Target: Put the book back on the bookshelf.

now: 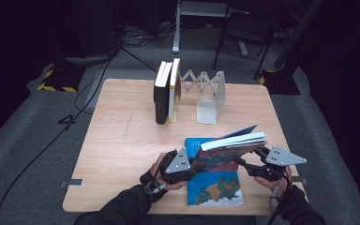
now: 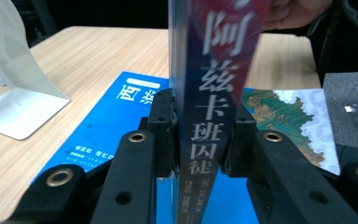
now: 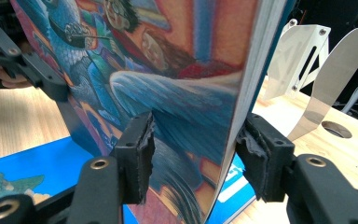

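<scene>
Your left gripper (image 1: 193,165) pinches the spine end of the illustrated paperback (image 1: 229,149), and your right gripper (image 1: 247,161) clamps its opposite, page-edge side; together they hold it tilted above the blue book (image 1: 215,190) lying flat at the near edge of the table (image 1: 122,140).

From the high view you get the layout: two upright books (image 1: 166,91) stand at the far side beside a folding metal bookend rack (image 1: 206,96), with bare wood between them and your hands. Your left gripper view (image 2: 198,140) gives what that view cannot: the paperback's spine (image 2: 209,93) with printed Chinese characters, gripped pad to pad, and below it the blue book's cover (image 2: 107,126) with its landscape band (image 2: 289,116). Your right gripper view (image 3: 193,154) shows the painted cover (image 3: 168,70) and the page block squeezed between both pads, with the bookend's metal plates (image 3: 326,79) just beyond.

Open table lies to the left and ahead; the near edge sits close under your wrists, and the blue book reaches almost to it.

The paperback hides part of the blue book's far end. The spine's top is cut off in the left gripper view, and the small print on the blue cover is too blurred to read.
</scene>
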Available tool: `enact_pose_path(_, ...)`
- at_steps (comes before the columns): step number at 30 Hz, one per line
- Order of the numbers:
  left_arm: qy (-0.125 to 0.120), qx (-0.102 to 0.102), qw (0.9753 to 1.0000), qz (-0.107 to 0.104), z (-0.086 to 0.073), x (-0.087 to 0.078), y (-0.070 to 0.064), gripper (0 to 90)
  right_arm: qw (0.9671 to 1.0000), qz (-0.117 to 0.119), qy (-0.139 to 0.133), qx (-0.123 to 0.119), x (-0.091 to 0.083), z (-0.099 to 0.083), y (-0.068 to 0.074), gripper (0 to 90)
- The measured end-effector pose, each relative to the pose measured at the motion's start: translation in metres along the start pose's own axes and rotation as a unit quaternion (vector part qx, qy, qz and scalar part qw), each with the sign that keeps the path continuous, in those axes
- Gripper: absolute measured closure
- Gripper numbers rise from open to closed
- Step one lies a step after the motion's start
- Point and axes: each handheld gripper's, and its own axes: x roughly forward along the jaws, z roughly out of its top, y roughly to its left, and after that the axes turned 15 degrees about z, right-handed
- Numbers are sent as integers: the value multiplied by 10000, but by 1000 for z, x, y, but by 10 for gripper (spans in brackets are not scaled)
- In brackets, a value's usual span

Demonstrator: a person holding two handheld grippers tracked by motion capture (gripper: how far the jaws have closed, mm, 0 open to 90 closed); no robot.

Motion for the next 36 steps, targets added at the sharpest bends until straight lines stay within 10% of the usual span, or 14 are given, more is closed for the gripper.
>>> enact_pose_path(17,-266,-249,9993,45,10,17,0,615,9999,-29,-72,146,6,3,-4,503)
enact_pose_path(36,-605,-362,9975,110,25,19,6,719,9997,-51,-139,197,8,3,-7,491)
